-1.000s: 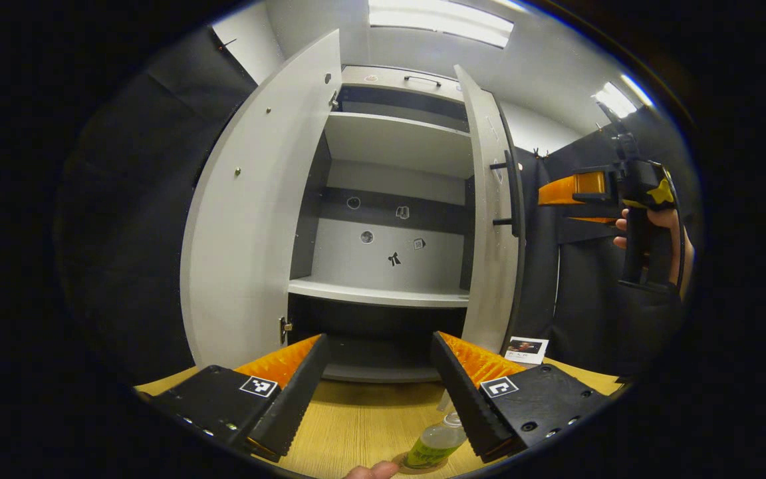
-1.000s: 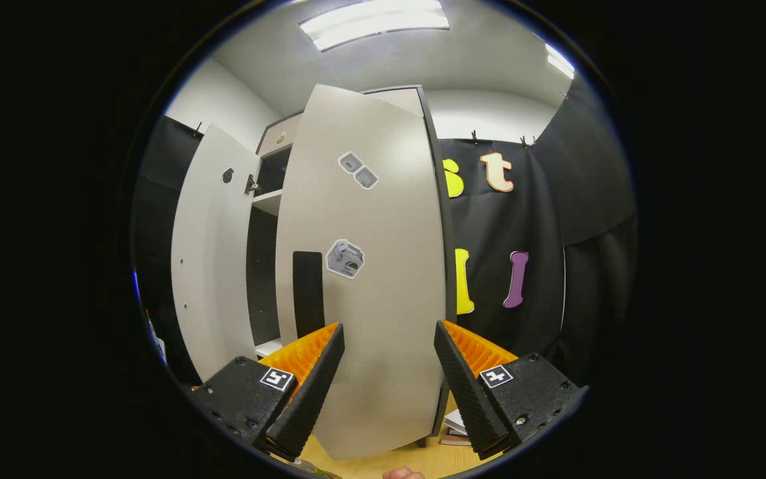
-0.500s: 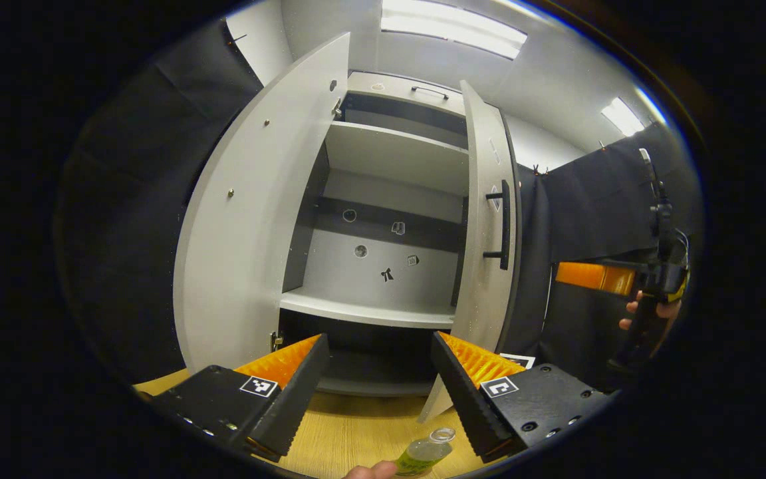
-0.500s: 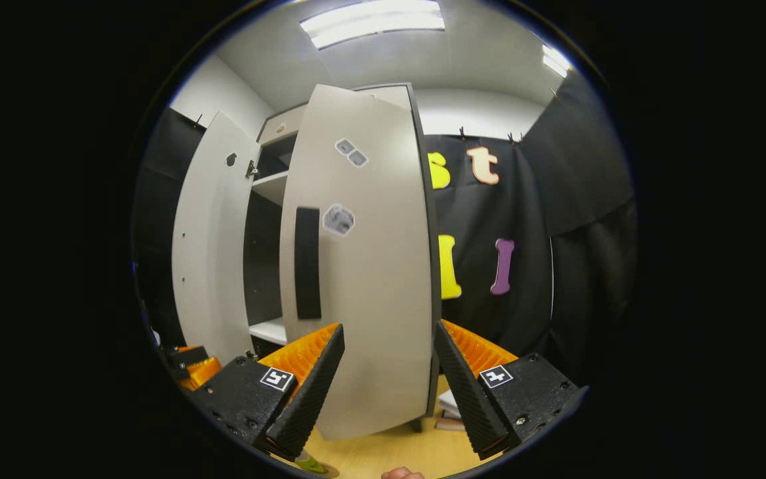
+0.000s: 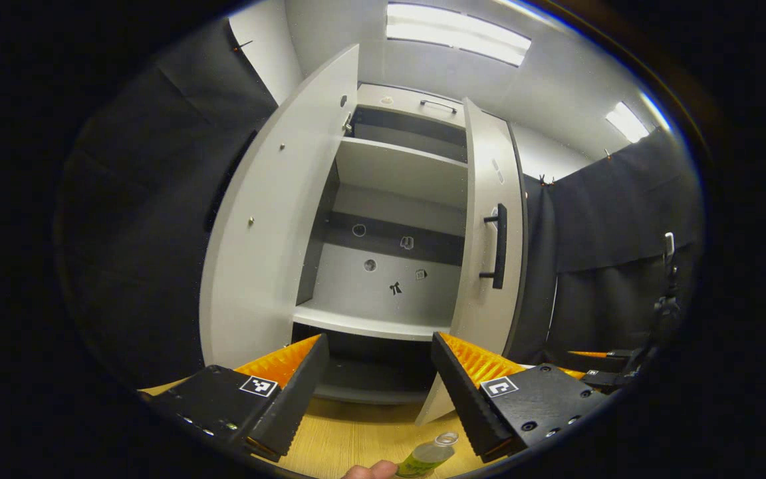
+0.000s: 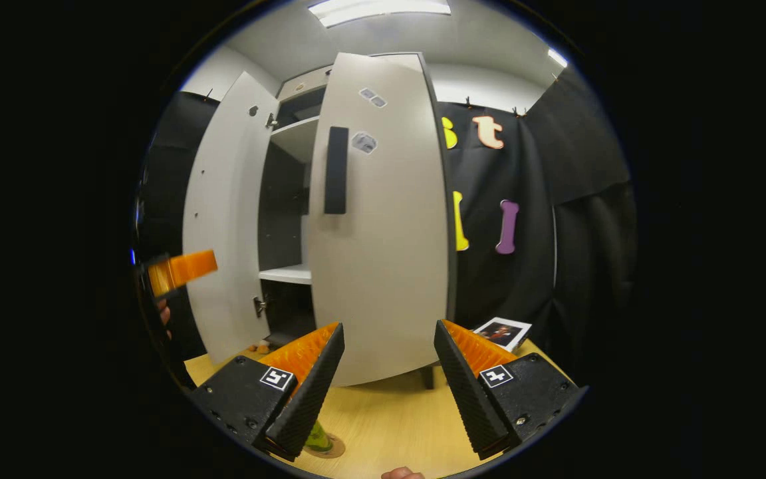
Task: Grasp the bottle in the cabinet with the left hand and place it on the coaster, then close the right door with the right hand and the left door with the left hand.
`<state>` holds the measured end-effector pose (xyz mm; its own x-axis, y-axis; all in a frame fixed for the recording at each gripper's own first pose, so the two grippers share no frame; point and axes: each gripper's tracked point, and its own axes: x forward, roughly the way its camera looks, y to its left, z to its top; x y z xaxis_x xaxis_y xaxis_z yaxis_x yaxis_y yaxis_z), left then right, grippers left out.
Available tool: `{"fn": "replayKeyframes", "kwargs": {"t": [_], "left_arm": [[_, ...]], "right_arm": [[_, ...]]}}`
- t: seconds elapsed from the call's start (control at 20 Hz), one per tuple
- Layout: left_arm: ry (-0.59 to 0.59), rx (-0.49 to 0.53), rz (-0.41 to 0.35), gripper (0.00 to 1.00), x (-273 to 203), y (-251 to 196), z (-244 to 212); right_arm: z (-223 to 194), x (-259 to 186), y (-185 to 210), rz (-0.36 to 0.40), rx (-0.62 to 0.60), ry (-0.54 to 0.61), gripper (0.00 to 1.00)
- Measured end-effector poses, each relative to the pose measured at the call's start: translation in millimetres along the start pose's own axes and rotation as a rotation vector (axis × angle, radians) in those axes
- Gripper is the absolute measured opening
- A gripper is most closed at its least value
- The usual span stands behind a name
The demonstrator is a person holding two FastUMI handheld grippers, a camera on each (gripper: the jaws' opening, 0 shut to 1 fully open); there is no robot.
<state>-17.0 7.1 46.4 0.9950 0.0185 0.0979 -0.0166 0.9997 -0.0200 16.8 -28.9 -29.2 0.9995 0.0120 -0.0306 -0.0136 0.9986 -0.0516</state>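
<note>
A small clear bottle [image 5: 429, 454] with a green label stands on the wooden table below my left gripper [image 5: 379, 346], which is open and holds nothing. In the right gripper view the bottle [image 6: 318, 439] rests on a round coaster [image 6: 334, 448]. The grey cabinet's left door [image 5: 270, 233] stands wide open. Its right door [image 6: 383, 253], with a black bar handle [image 6: 336, 169], is swung most of the way in. My right gripper [image 6: 388, 329] is open and low, a short way in front of that door and not touching it. The shelves [image 5: 370, 326] inside are bare.
A photo card [image 6: 503, 332] lies on the table [image 6: 389, 419] to the right of the cabinet. Black cloth walls close in both sides. An orange finger [image 6: 180, 269] of the left gripper shows at the left, beside the open left door.
The right door has swung further towards shut. My right gripper has dropped down and drawn back from it. The left gripper has barely moved.
</note>
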Motion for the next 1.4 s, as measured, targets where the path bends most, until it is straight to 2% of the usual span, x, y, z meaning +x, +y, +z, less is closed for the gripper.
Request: {"fn": "replayKeyframes", "kwargs": {"t": [0.1,0.2,0.3,0.35,0.4,0.55,0.65,0.85,0.95,1.1,1.3,1.4], "left_arm": [[-0.029,0.036,0.054,0.95,-9.6,24.2,21.4],[-0.047,0.068,0.121,0.95,-24.5,54.2,41.2],[-0.057,0.082,0.199,0.95,-37.6,86.4,58.4],[-0.07,0.087,0.249,1.0,-40.8,102.4,68.9],[-0.084,0.098,0.307,0.95,-44.1,120.4,80.9],[-0.11,0.169,0.47,0.95,-41.2,182.5,107.1],[-0.108,0.197,0.525,0.95,-30.8,202.7,114.1],[-0.074,0.17,0.52,0.95,8.6,221.1,104.2],[-0.082,0.183,0.555,0.95,13.3,228.7,104.9],[-0.091,0.158,0.561,0.94,14.9,227.6,104.1],[-0.079,0.141,0.526,0.94,19.0,213.5,100.7],[-0.074,0.14,0.472,0.93,22.7,197.2,98.0]], "right_arm": [[4.7,7.4,11.9,0.038,0.014,-0.01,0.84],[8.1,13.3,21.6,0.069,0.009,-0.017,0.84],[9.4,18.0,27.0,0.09,0.002,-0.015,0.84],[9.2,19.1,27.6,0.097,0.003,-0.009,0.84],[9.8,17.8,27.0,0.098,0.006,-0.01,0.84],[14.3,11.6,20.4,0.08,0.0,-0.026,0.84],[17.7,6.9,11.2,0.059,-0.005,-0.037,0.84],[17.5,-3.8,-15.2,0.001,0.006,-0.031,0.84],[18.5,-8.3,-27.1,-0.034,0.016,-0.038,0.84],[18.3,-12.5,-38.2,-0.063,0.031,-0.039,0.84],[24.2,-12.9,-40.9,-0.065,0.043,-0.048,0.84],[27.2,-13.8,-40.1,-0.057,0.051,-0.05,0.84]]}}
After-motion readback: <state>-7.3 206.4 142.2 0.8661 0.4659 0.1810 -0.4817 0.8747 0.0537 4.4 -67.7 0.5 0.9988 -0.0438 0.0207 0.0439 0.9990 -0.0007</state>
